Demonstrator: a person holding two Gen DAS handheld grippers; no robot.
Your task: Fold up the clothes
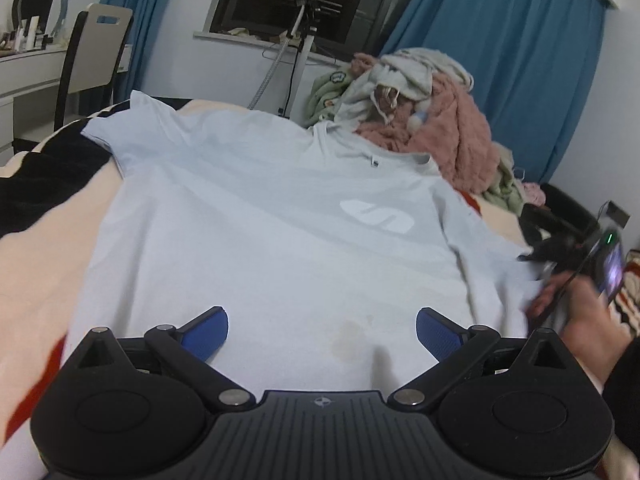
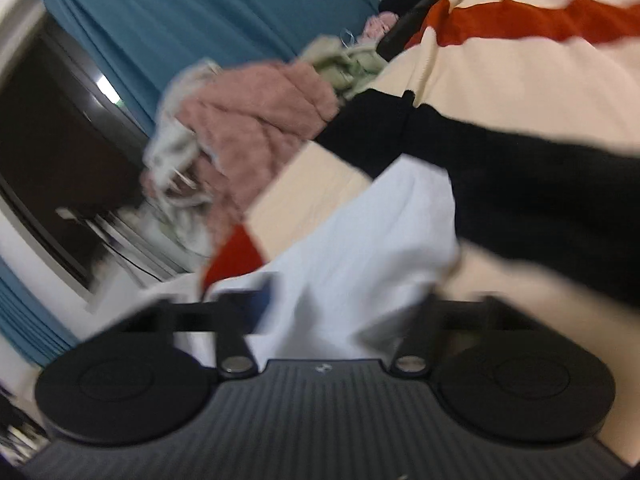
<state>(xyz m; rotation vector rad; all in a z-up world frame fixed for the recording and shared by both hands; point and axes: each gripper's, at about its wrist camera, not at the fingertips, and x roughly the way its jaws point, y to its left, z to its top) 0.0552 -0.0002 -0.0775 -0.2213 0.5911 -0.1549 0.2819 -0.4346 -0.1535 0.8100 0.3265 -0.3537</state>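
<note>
A pale blue T-shirt (image 1: 256, 216) with a white chest logo lies spread flat on the bed, collar at the far side. My left gripper (image 1: 322, 332) is open and empty, hovering over the shirt's near hem by a faint stain. My right gripper (image 2: 340, 304) shows in the left wrist view (image 1: 560, 256) at the shirt's right sleeve. In the blurred right wrist view, white cloth of the sleeve (image 2: 360, 240) lies between its wide-apart fingers; a grip on it cannot be made out.
A pile of pink, green and white clothes (image 1: 420, 112) sits at the bed's far right. The bedspread (image 1: 48, 248) is cream, black and red. A chair (image 1: 96, 56) and desk stand at the far left; blue curtains (image 1: 500, 60) and a window are behind.
</note>
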